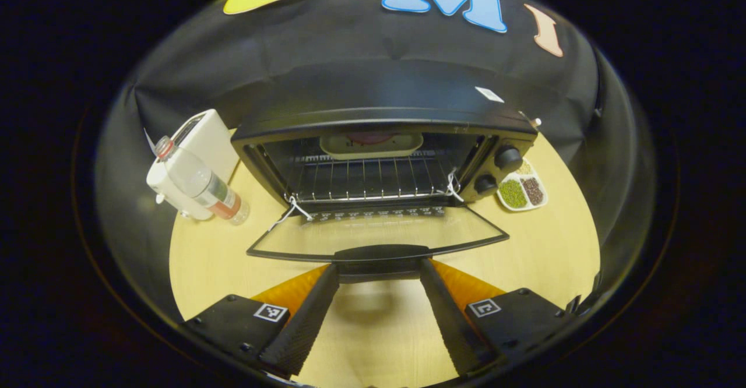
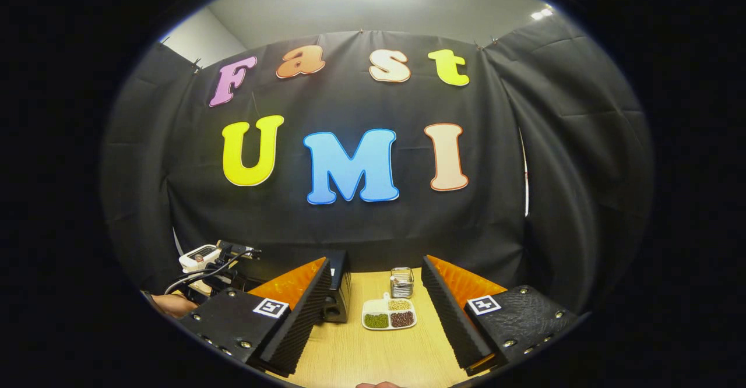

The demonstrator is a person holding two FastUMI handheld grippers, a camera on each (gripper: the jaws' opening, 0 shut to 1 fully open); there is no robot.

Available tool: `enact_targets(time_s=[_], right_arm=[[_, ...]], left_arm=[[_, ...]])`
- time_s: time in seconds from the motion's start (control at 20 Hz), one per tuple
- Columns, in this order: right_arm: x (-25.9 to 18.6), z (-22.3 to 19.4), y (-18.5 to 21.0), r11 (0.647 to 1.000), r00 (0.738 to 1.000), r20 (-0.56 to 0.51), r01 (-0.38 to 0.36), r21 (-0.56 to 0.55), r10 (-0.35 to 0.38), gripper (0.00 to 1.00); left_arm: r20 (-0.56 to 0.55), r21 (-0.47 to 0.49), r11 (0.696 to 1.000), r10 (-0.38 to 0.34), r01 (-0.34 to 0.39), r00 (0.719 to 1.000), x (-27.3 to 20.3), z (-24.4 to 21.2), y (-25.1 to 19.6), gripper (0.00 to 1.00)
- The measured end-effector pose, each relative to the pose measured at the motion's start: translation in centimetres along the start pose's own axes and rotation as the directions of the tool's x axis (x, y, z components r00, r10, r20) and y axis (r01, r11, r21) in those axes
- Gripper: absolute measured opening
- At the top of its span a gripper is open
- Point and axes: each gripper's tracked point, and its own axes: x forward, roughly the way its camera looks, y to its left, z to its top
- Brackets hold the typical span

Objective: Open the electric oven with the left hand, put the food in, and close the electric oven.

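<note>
The black electric oven [image 1: 384,121] stands on the wooden table with its glass door [image 1: 379,233] folded down flat toward me. A pale dish with reddish food [image 1: 371,144] sits at the back of the wire rack inside. My left gripper [image 1: 379,268] is open, with its fingertips at either end of the door handle [image 1: 379,253], just below it. My right gripper [image 2: 376,263] is open and holds nothing. It is raised over the table to the right of the oven [image 2: 338,295] and faces the wall.
A white appliance [image 1: 201,143] and a leaning plastic bottle [image 1: 201,181] stand left of the oven. A divided tray of beans [image 1: 521,191] [image 2: 389,313] lies to the oven's right, with a small metal cup [image 2: 401,282] behind it. A hand [image 2: 169,303] shows at the far left.
</note>
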Motion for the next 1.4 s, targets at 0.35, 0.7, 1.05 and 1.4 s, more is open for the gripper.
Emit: enact_targets(time_s=[0.35,0.7,1.05,1.4], right_arm=[[0.3,0.0,-0.4,1.000,1.000,0.005,0.008,0.003,-0.008,0.96],[0.1,-0.4,-1.7,0.999,0.999,-0.005,0.037,0.007,-0.037,0.96],[1.2,0.5,-0.9,1.000,1.000,0.014,0.011,0.010,-0.011,0.96],[1.2,4.9,1.3,0.999,0.997,0.074,-0.037,0.023,0.035,0.96]], left_arm=[[0.107,0.047,0.999,0.019,-0.025,0.994,-0.9,4.3,0.2,0.99],[0.204,0.009,1.000,0.022,-0.025,0.979,-2.1,7.5,0.5,0.97],[0.550,-0.029,0.997,-0.039,0.066,0.834,-16.1,12.8,-1.4,0.97],[0.795,-0.037,0.999,0.027,0.004,0.606,-32.2,13.6,-0.2,1.00]])
